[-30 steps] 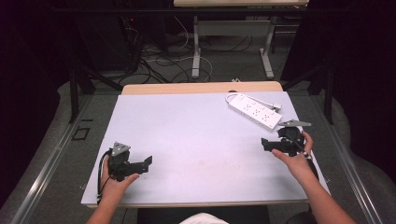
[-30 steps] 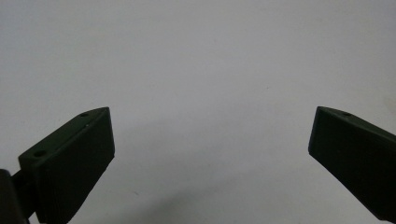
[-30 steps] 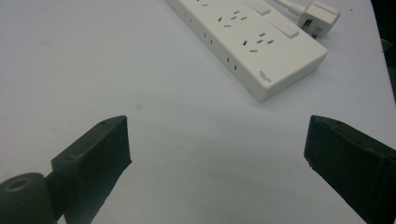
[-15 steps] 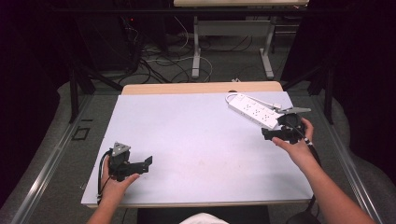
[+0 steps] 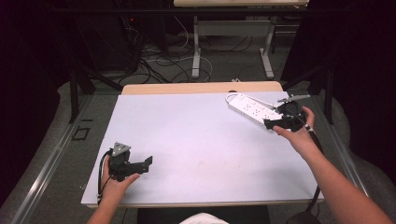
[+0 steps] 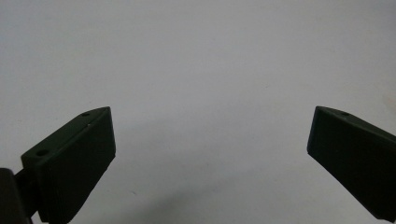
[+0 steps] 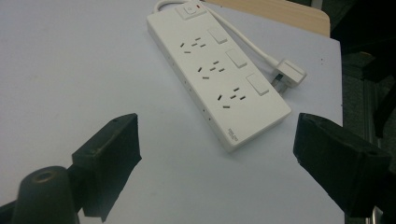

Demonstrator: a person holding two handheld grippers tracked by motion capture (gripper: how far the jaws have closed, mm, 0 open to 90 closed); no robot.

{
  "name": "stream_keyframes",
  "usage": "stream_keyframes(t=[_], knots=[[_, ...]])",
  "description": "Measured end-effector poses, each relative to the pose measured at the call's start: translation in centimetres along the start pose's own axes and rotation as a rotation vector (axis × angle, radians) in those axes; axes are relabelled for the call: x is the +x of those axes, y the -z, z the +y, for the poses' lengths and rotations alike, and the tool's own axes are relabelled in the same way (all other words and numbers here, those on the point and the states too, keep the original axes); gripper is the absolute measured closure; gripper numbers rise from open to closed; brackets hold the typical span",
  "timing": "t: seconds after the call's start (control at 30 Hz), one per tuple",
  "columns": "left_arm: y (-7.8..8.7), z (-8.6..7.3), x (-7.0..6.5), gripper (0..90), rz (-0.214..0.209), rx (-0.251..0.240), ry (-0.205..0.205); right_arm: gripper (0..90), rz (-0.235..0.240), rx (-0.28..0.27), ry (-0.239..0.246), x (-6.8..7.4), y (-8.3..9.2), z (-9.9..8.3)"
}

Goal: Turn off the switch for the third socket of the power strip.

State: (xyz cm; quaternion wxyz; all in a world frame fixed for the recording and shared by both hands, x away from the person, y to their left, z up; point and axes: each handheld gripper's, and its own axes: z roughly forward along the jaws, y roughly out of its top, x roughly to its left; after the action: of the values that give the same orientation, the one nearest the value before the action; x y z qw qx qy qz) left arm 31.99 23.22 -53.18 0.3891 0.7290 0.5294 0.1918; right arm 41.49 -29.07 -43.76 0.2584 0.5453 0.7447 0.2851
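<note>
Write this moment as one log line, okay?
right gripper: open, closing a bit, nothing between, near power strip | left gripper: open, empty | strip: on table

White power strip (image 7: 215, 77), three sockets, flat on table's far right; cord, plug alongside.

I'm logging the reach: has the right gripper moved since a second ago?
Yes. The right gripper has gone up the high view, toward the power strip, jaws just closing, nothing between.

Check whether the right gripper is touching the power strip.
Apart. In the right gripper view, the right gripper is open, and bare table shows between its jaws and the power strip.
</note>
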Motion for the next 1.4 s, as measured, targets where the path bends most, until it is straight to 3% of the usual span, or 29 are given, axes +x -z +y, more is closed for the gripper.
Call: stream_keyframes(t=[0.63, 1.4], knots=[[-0.1, 0.0, 0.0, 1.0, 0.0, 0.011, -0.005, 14.6, -0.033, 0.033, -0.017, -1.8, -0.1, 3.7], [-0.1, 0.0, 0.1, 1.0, -0.002, 0.008, 0.001, 15.8, -0.085, 0.053, -0.048, -3.5, -2.0, 6.7]])
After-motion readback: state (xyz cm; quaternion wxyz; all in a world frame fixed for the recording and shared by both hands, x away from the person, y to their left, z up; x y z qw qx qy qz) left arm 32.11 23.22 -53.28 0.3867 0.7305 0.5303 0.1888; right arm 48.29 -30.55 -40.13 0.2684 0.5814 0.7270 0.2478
